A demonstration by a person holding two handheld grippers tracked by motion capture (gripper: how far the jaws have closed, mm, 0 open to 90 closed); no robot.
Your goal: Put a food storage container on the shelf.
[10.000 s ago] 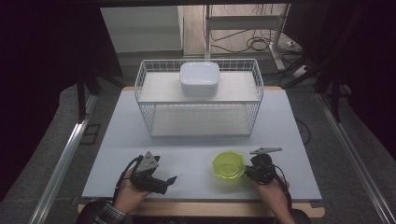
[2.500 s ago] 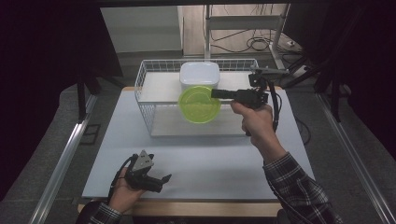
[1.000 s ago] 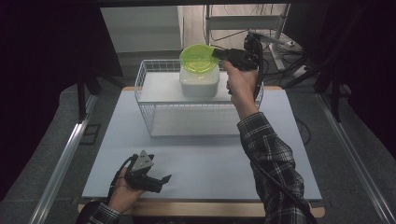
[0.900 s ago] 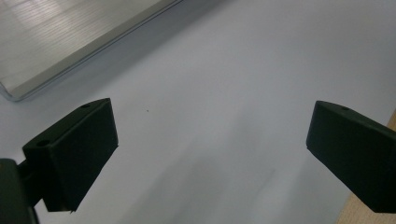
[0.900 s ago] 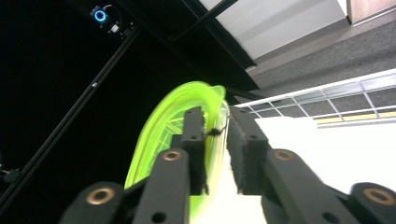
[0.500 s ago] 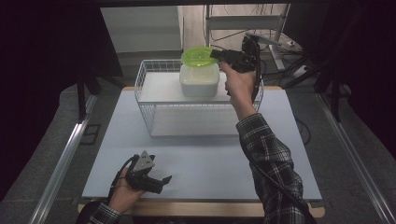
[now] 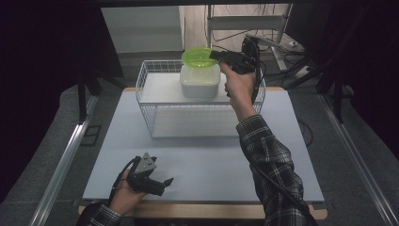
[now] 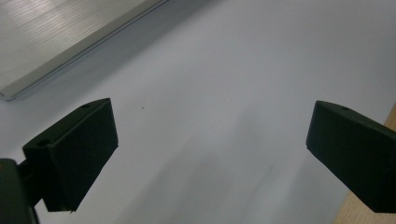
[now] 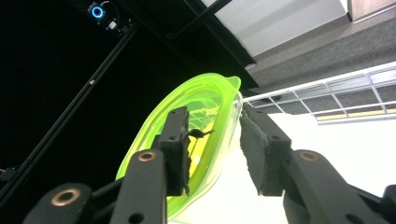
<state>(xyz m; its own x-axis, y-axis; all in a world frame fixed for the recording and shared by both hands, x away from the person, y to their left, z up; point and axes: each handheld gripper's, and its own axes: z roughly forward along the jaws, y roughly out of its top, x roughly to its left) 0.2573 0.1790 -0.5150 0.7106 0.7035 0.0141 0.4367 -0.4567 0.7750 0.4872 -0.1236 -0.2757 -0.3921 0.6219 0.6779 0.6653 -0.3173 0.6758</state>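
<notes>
A bright green translucent bowl (image 7: 200,57) sits on top of a white lidded container (image 7: 200,80), which stands on the upper shelf of a white wire rack (image 7: 155,101). My right gripper (image 7: 217,55) reaches in from the right at the bowl's rim. In the right gripper view the bowl (image 9: 196,121) has its rim between the jaws of my right gripper (image 9: 215,116); they have just been opening, and the right jaw stands off the rim. My left gripper (image 7: 163,186) rests open on the table near the front left, with only bare tabletop between its jaws (image 8: 210,130).
The pale table (image 7: 202,155) stretches between the rack and the front edge. A metal rail (image 7: 66,160) runs along the floor at the left. Cables and a metal stand (image 7: 263,28) sit behind the rack.
The right hand carried the green bowl from the front of the table up onto the white container. Over the last second the bowl settled level there. The left hand stayed put.
</notes>
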